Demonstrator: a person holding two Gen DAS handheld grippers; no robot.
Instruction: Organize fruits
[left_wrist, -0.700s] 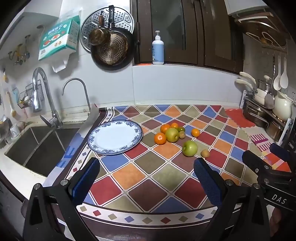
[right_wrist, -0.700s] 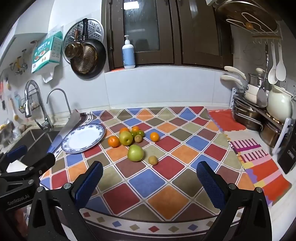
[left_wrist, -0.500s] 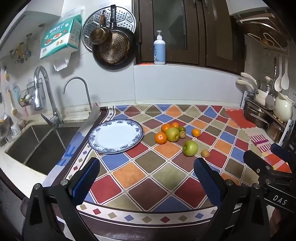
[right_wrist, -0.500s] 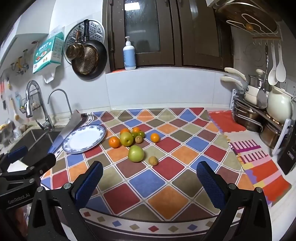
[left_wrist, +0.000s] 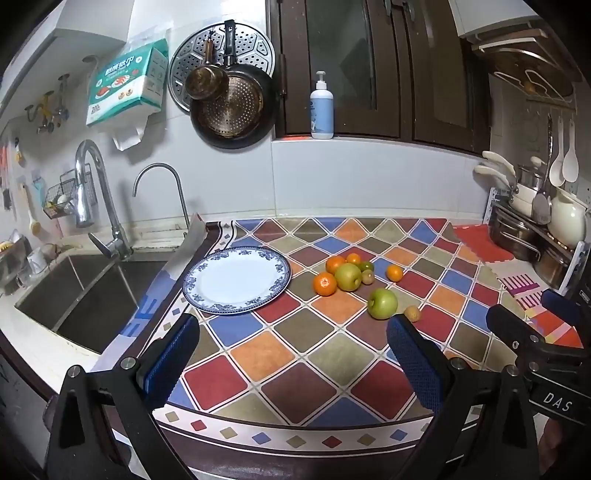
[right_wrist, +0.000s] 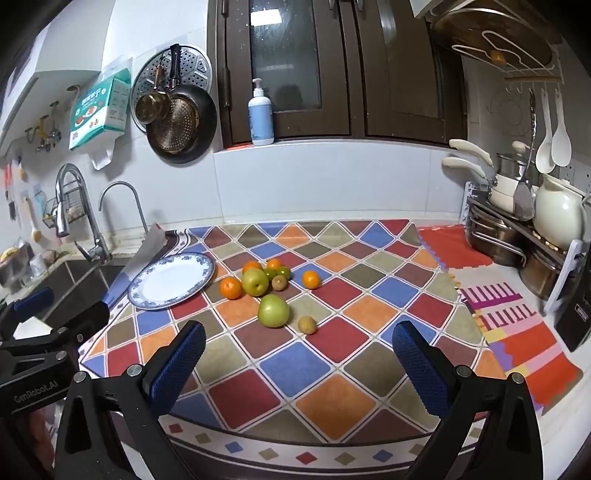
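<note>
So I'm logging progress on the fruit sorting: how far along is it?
Nothing looks done: the plate is bare. Nothing is in hand either; the left tool and right tool are both open, short of the fruit. All of it remains on the mat: two green apples, the oranges and the small brown fruits.

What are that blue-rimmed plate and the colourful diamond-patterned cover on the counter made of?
The plate looks like glazed ceramic or porcelain: a smooth, glossy white face with a printed blue floral rim. The diamond-patterned cover looks like a thin printed plastic or vinyl sheet, with a slight sheen, and it lies flat and drapes over the counter's front edge. Neither can be confirmed by sight alone.
</note>
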